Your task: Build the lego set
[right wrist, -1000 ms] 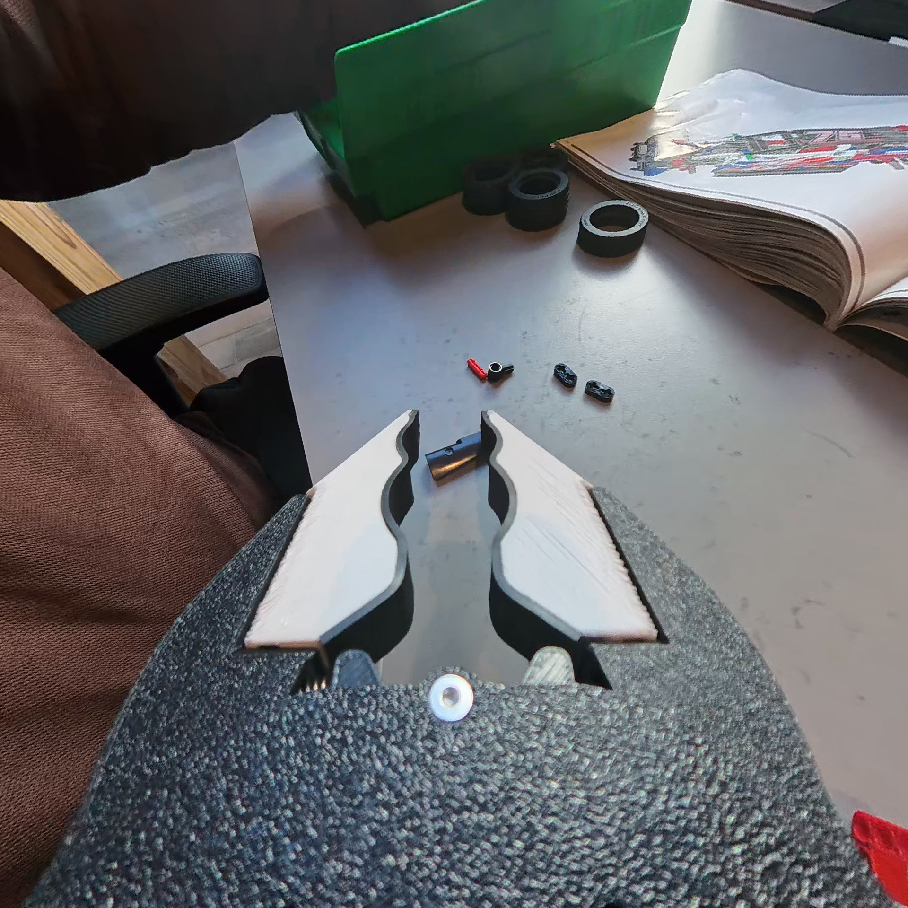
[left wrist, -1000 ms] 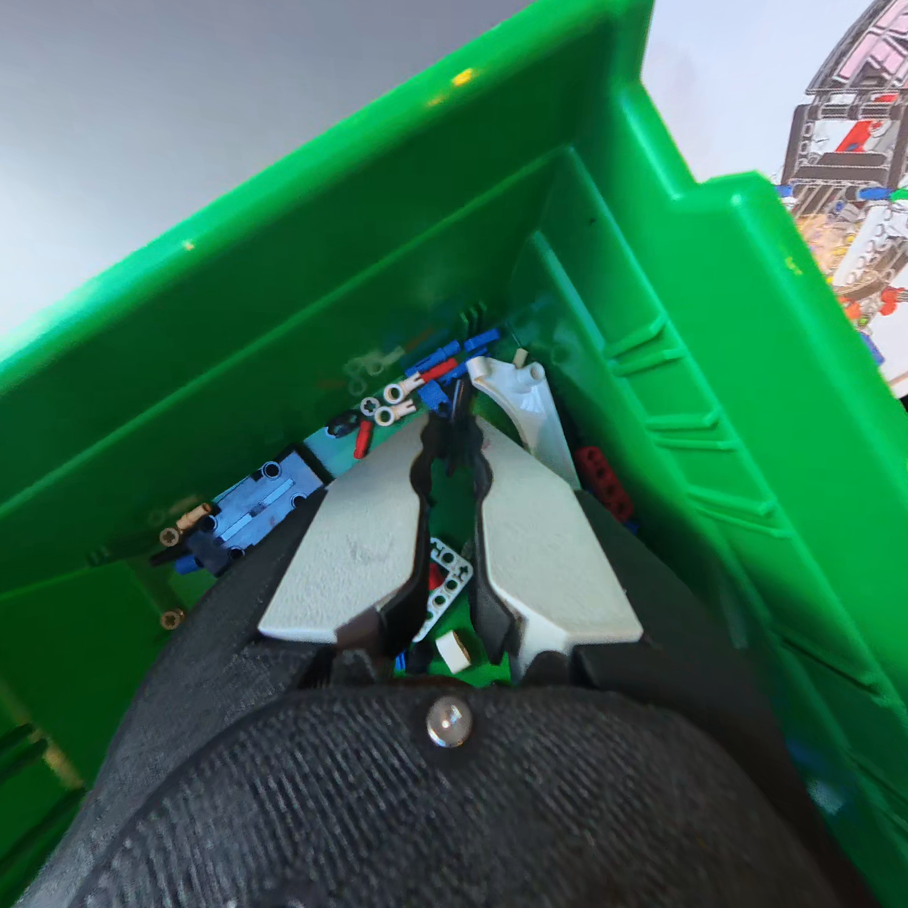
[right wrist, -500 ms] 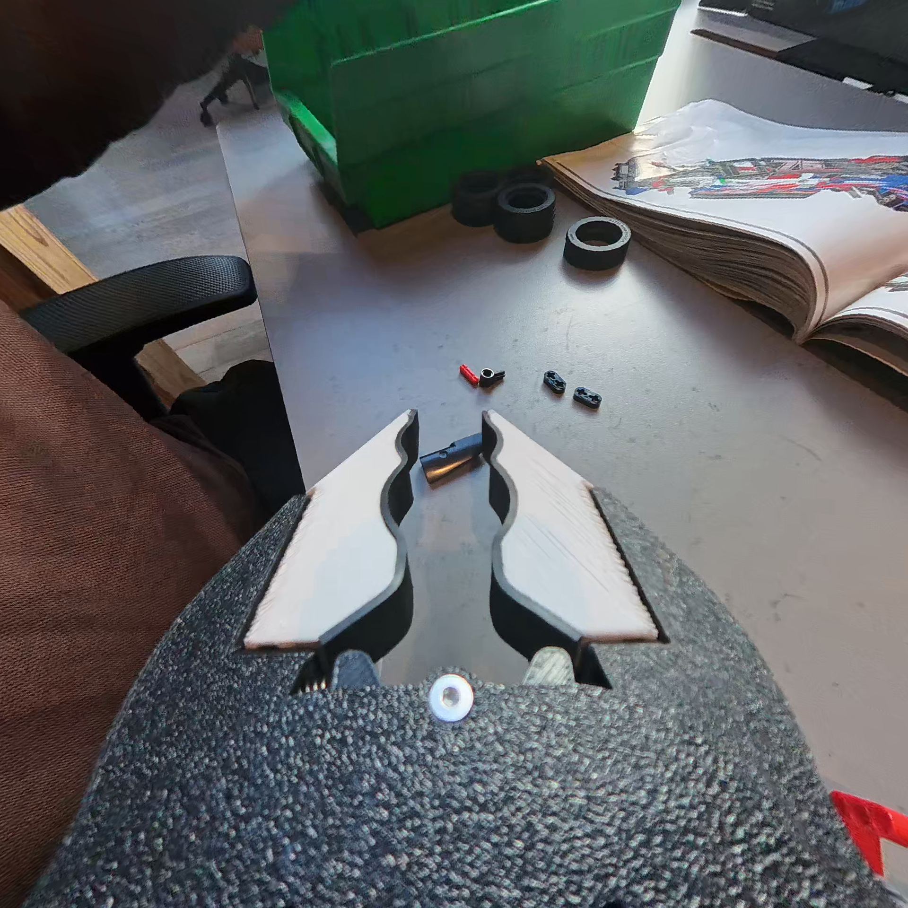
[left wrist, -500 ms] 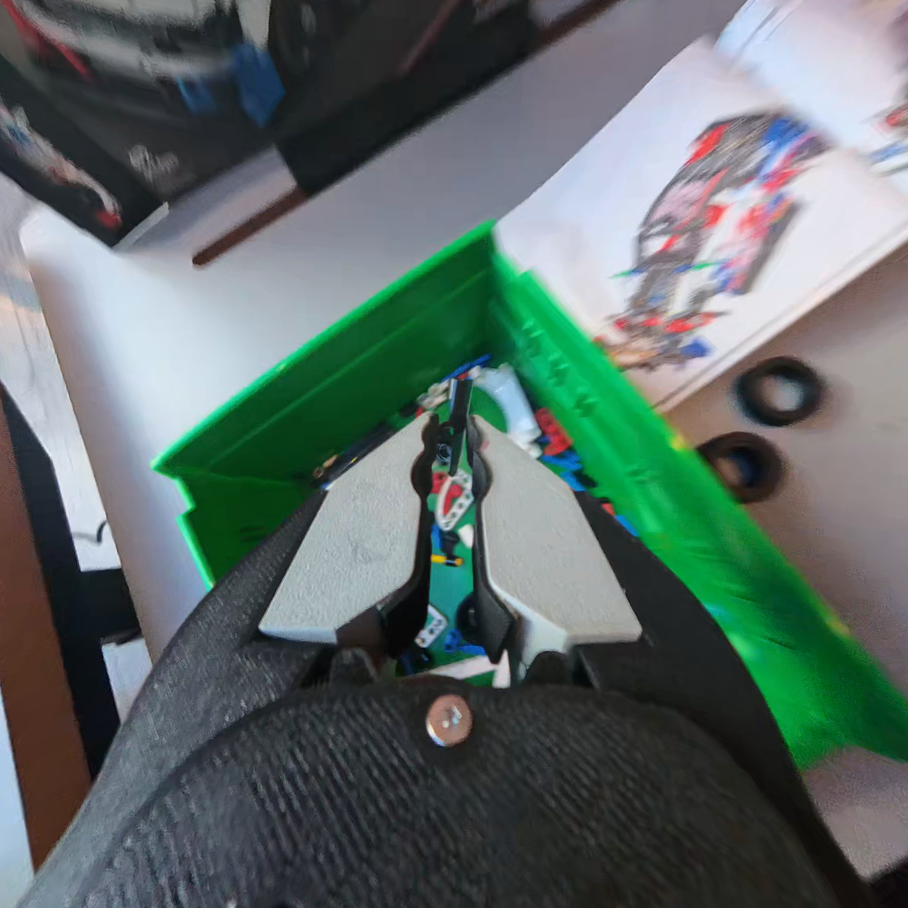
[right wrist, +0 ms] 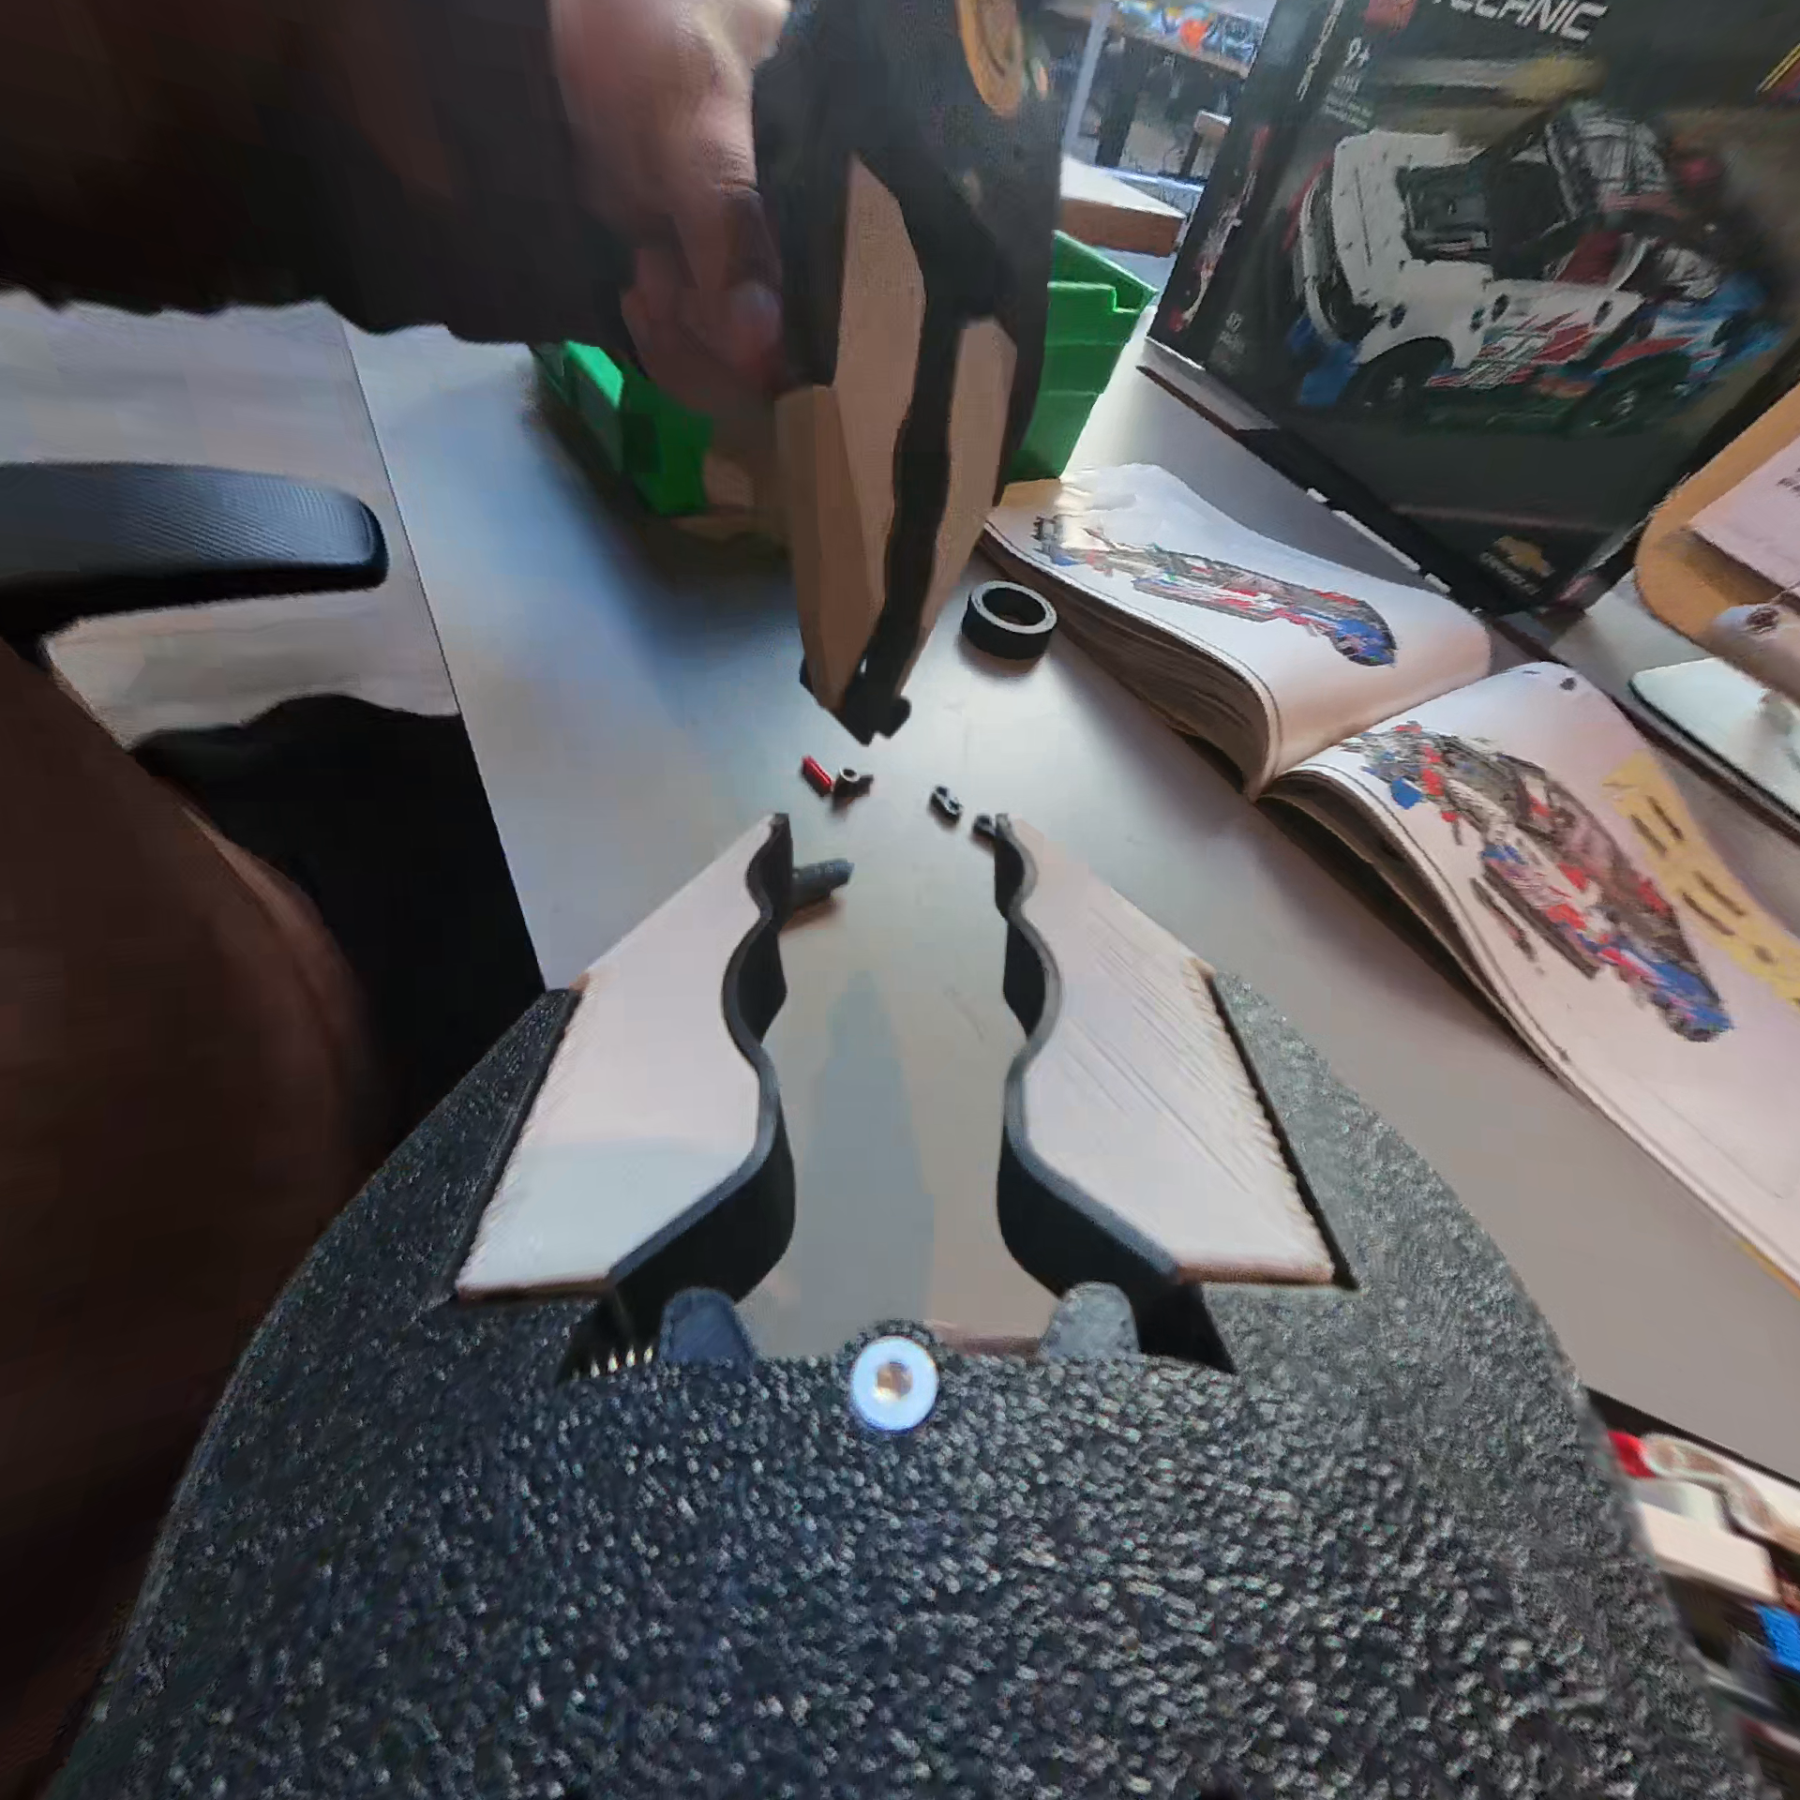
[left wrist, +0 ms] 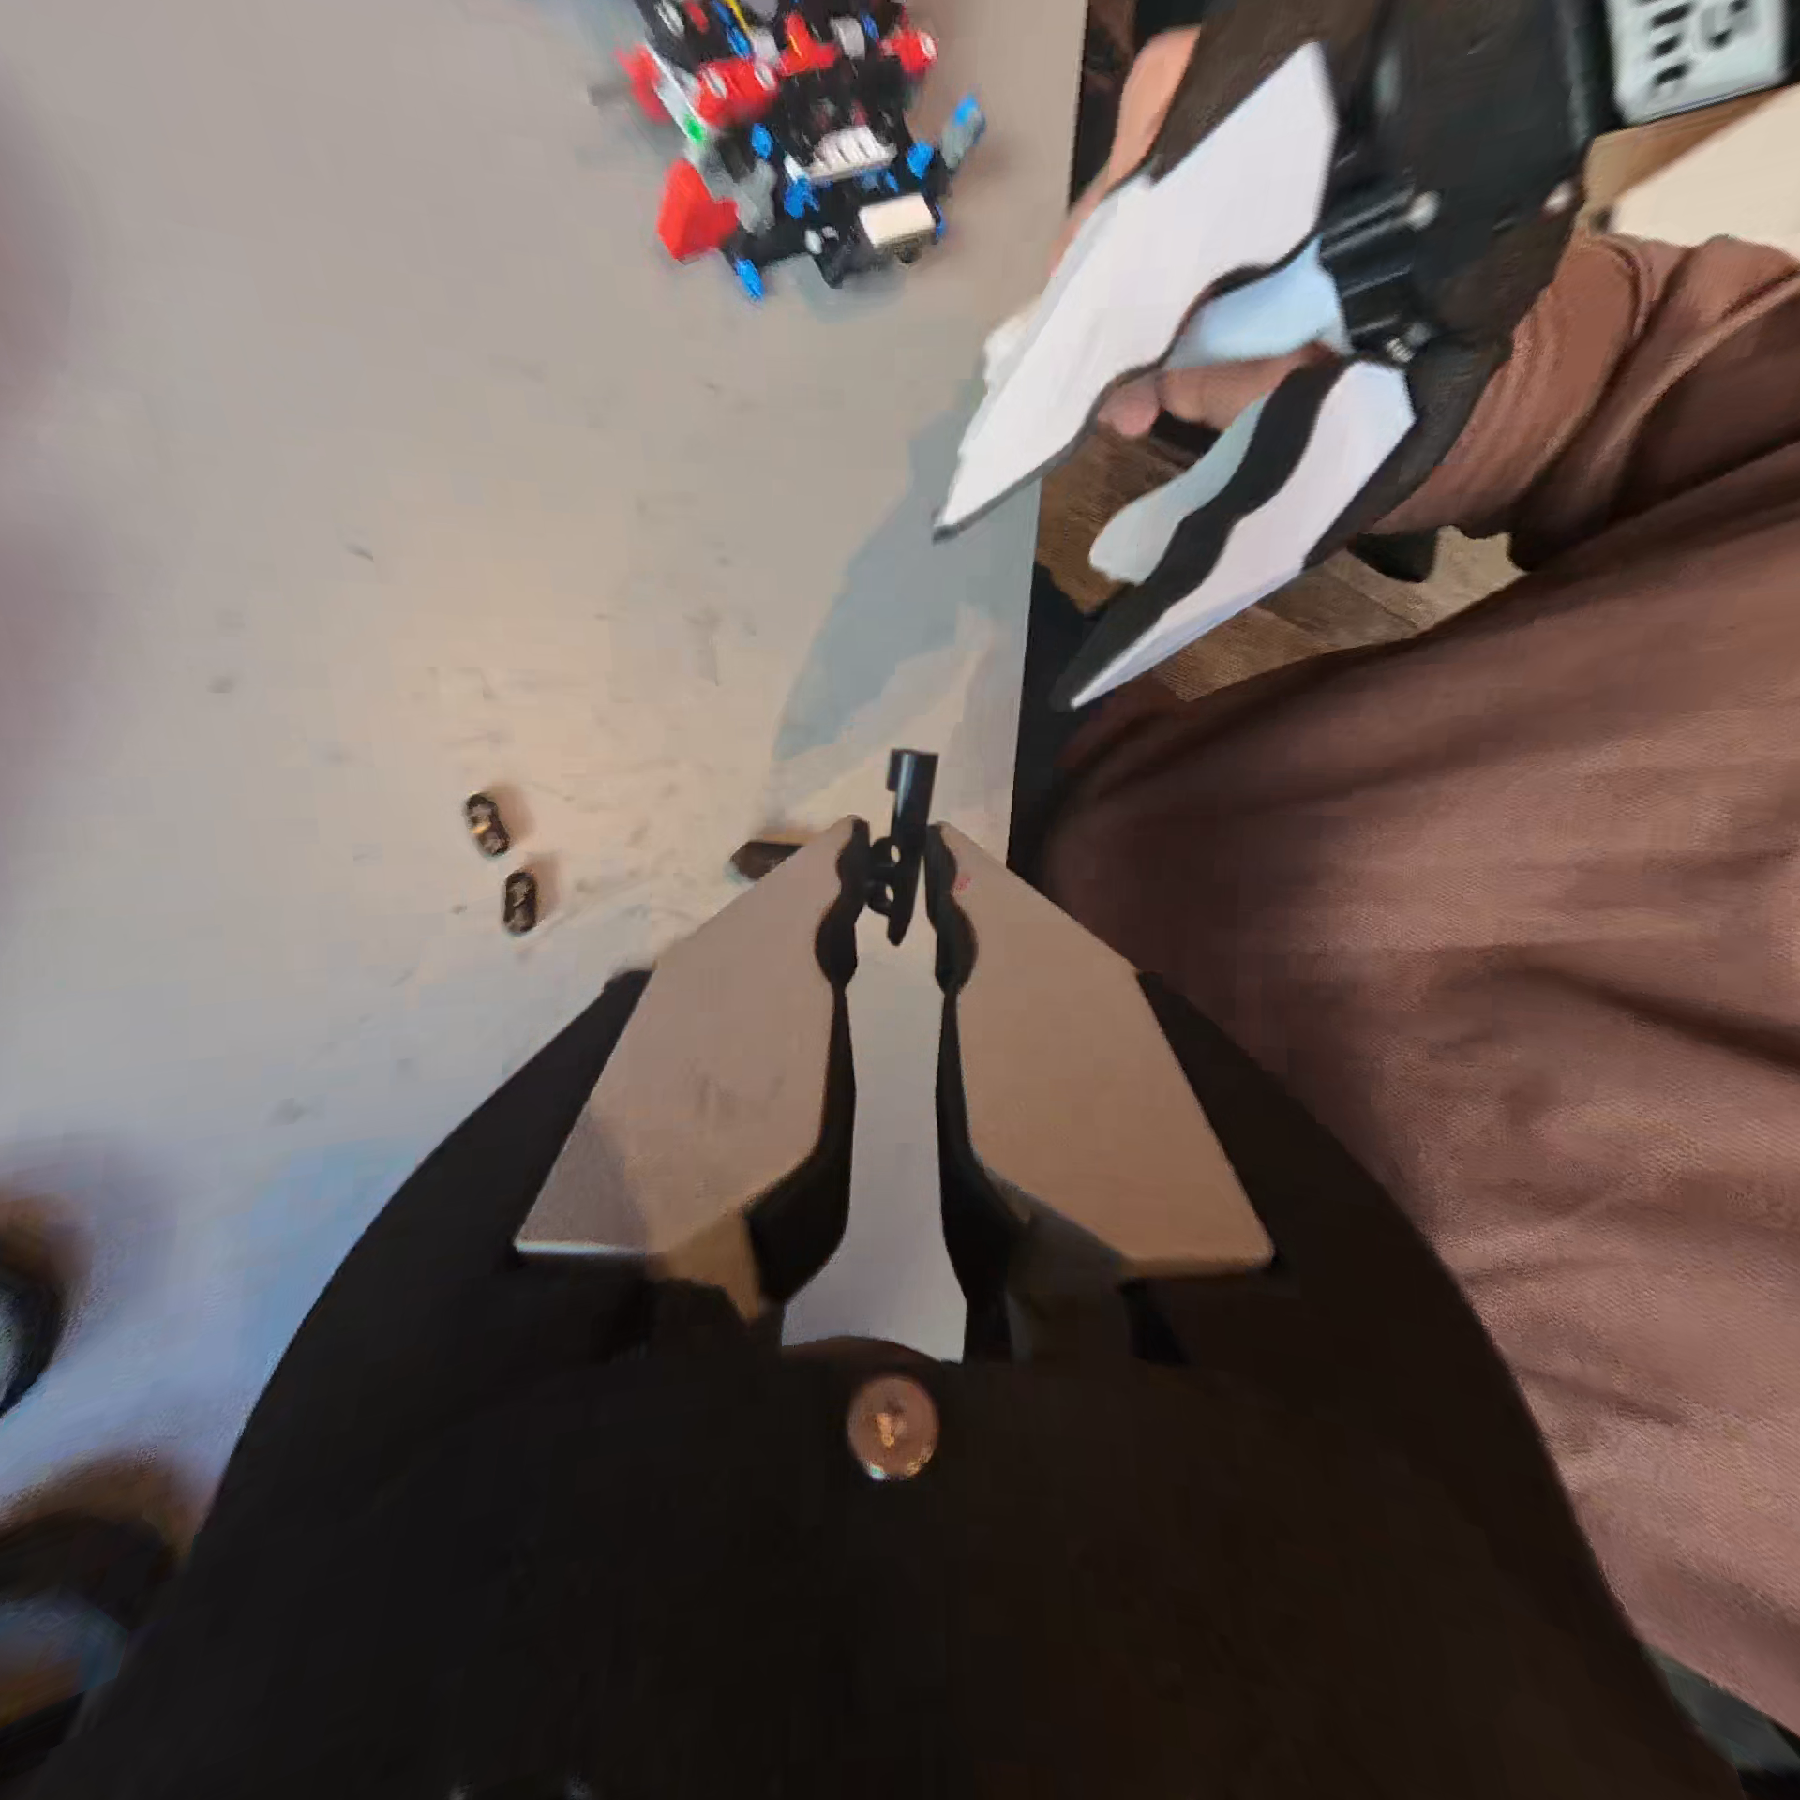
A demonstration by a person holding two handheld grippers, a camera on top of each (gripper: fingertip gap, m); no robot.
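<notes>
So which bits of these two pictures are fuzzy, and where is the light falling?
Left wrist view: the half-built model and the right tongs smear with motion; the black piece in the left tongs stays fairly crisp. Right wrist view: the set box is blurred, the table catches sheen, straight edges bow.

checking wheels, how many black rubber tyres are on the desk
1: a black rubber tyre lies on the grey desk beside the open instruction book. More may be hidden behind the left tool.

Brown sleeve (left wrist: pixel 1461 925) (black grippers, pale fingers (right wrist: pixel 1149 1091))
</notes>
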